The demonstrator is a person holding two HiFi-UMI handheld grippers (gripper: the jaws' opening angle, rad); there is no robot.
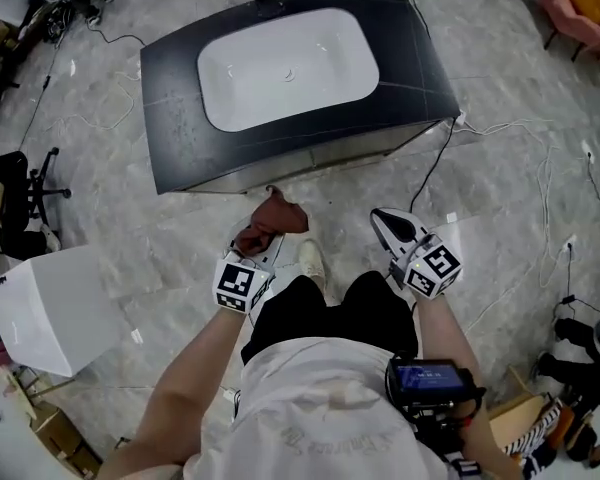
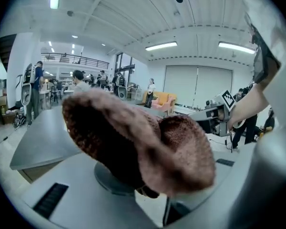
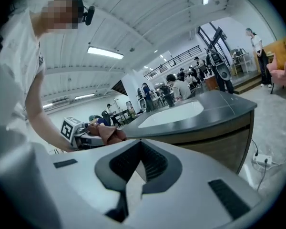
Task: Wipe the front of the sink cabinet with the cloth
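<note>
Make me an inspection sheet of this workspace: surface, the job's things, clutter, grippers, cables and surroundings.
Surface: grey marbled floor; nothing seen on the cabinet's dark top.
Job's things: sink cabinet with a white basin; its wood-toned front faces the person. The reddish-brown cloth is bunched up, apart from the cabinet.
Clutter: white box on the floor at the left.
Grippers: left gripper shut on the cloth; right gripper shut, nothing in it.
Cables: white cables and a black cable lie on the floor right of the cabinet.
Surroundings: office chair at the left, pink seat at the far right.
</note>
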